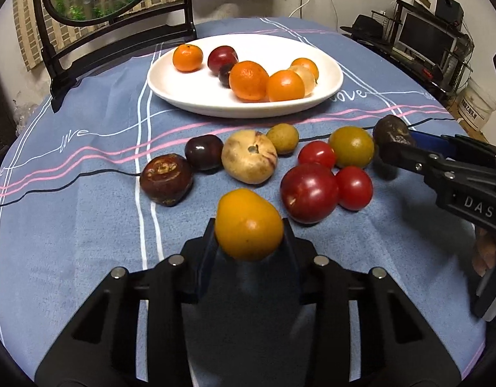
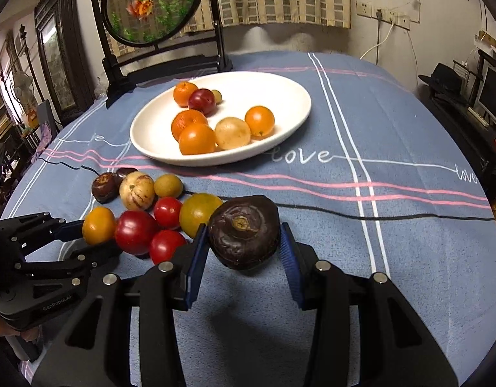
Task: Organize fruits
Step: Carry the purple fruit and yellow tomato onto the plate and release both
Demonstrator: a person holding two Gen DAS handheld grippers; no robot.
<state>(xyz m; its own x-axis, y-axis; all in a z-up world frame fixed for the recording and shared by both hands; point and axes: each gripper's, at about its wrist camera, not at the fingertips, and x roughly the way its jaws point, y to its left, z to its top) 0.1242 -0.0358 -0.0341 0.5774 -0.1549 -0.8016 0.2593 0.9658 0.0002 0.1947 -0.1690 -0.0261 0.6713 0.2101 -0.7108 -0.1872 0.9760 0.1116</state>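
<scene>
My left gripper (image 1: 249,229) is shut on a yellow-orange fruit (image 1: 248,224) and holds it just above the cloth; it also shows in the right wrist view (image 2: 98,225). My right gripper (image 2: 243,242) is shut on a dark brown wrinkled fruit (image 2: 244,231), seen from the left wrist view (image 1: 391,133) at the right. A white plate (image 1: 189,93) at the back holds several oranges, a red plum and a pale fruit. Loose fruits lie in front of it: red tomatoes (image 1: 309,192), a beige fruit (image 1: 249,160), a green-yellow fruit (image 1: 351,146).
A framed round goldfish screen (image 2: 152,3) stands behind the plate at the back left. The blue striped tablecloth (image 2: 393,225) covers the round table. A shelf with a monitor (image 1: 425,40) stands off the table to the right.
</scene>
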